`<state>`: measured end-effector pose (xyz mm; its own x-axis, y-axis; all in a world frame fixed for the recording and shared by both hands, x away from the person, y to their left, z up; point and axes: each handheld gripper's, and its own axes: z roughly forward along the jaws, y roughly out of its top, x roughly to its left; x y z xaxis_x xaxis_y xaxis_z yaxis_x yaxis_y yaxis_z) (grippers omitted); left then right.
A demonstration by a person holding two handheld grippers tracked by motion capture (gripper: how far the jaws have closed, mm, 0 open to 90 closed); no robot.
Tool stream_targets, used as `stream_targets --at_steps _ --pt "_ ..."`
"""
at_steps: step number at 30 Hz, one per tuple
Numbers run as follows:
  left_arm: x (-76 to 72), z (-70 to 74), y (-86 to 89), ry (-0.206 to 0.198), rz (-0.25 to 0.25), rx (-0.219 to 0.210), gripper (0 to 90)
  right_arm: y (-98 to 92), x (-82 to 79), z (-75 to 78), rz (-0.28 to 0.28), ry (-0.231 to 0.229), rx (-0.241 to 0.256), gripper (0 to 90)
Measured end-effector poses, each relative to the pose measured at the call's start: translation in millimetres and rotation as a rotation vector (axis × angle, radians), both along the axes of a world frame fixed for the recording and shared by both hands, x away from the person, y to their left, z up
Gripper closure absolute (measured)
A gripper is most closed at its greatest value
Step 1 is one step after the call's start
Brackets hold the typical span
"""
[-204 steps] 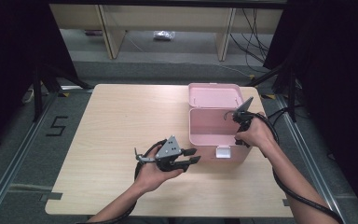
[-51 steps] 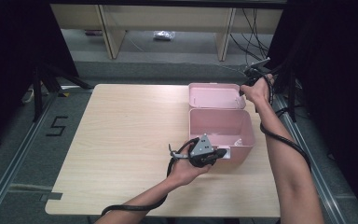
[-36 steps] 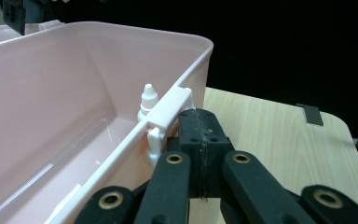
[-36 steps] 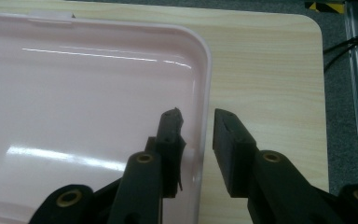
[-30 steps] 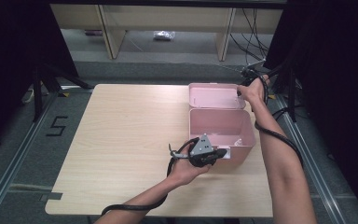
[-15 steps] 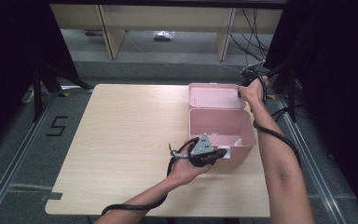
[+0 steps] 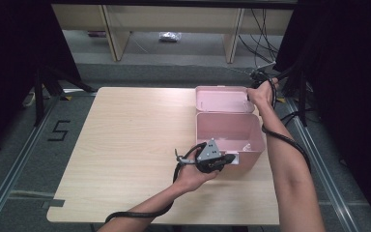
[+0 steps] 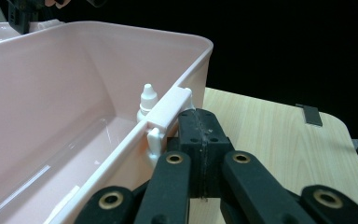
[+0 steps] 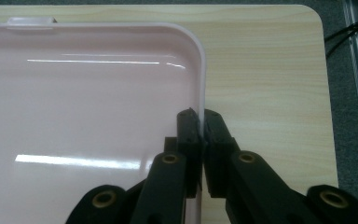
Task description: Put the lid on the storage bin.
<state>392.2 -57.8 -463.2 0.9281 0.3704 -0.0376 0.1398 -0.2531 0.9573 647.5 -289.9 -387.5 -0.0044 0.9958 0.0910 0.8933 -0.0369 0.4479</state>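
Right gripper (image 9: pixel 200 122) fingers pinch the lid (image 9: pixel 88 116) rim; left gripper (image 8: pixel 200 122) fingers pressed together, box (image 8: pixel 65 107) half cut off

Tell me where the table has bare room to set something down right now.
The whole left half of the table is bare, from its left edge to the pink box, and so is the near strip in front of the box. The right side is crowded: box, open lid, left tool at the front latch, right tool on the lid's rim.
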Motion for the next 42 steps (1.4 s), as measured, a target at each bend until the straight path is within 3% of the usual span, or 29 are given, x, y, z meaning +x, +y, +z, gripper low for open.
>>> stream_targets --at_steps 7,11,13,19,20,25,26,30,34,35,37,39,41,42 --pt "0.0 0.4 -0.2 0.002 0.001 0.003 90.0 -1.9 -0.9 1.1 0.0 -0.029 -0.004 88.9" --pt "-0.1 0.6 -0.3 0.003 0.002 0.004 90.0 0.0 -2.4 3.7 -0.025 -0.016 0.02 89.1" --pt "-0.3 0.7 -0.4 0.004 0.003 0.004 90.0 -2.1 -2.6 3.7 0.0 -0.033 -0.004 89.2" --pt "-1.0 1.3 0.0 0.005 0.009 0.014 90.0 0.5 -4.5 7.2 -0.027 -0.029 0.018 89.3" --pt "-1.1 1.2 0.0 0.004 0.009 0.014 90.0 -1.0 -4.5 7.3 -0.005 -0.037 0.003 89.4" --pt "-1.2 1.4 0.0 0.004 0.009 0.016 90.0 -0.6 -5.6 8.5 -0.013 -0.052 -0.001 89.4" --pt "-1.3 1.4 0.0 0.003 0.009 0.016 90.0 1.2 -6.4 9.3 -0.034 -0.043 0.021 89.4" --pt "-1.2 1.5 0.0 0.004 0.009 0.017 90.0 -1.7 -6.8 11.1 -0.001 -0.058 -0.006 89.5" --pt "-1.8 1.1 -0.1 0.014 0.015 0.011 90.0 -1.1 -7.8 12.6 -0.009 -0.071 0.0 89.5" --pt "-1.5 1.2 0.0 0.008 0.014 0.014 90.0 0.7 -8.9 13.7 -0.03 -0.063 0.021 89.5" --pt "-0.6 1.9 0.5 0.003 0.007 0.02 90.0 -2.3 -9.0 14.4 0.005 -0.085 -0.003 89.5" --pt "-1.4 1.5 0.2 0.007 0.009 0.016 90.0 -2.8 -9.8 15.6 0.005 -0.1 -0.006 89.6" --pt "-1.8 1.4 0.2 0.008 0.01 0.016 90.0 0.2 -11.6 18.4 -0.034 -0.074 0.027 89.5" --pt "-1.7 1.5 0.4 0.009 0.009 0.017 90.0 -2.1 -11.8 19.2 -0.011 -0.082 0.009 89.5"
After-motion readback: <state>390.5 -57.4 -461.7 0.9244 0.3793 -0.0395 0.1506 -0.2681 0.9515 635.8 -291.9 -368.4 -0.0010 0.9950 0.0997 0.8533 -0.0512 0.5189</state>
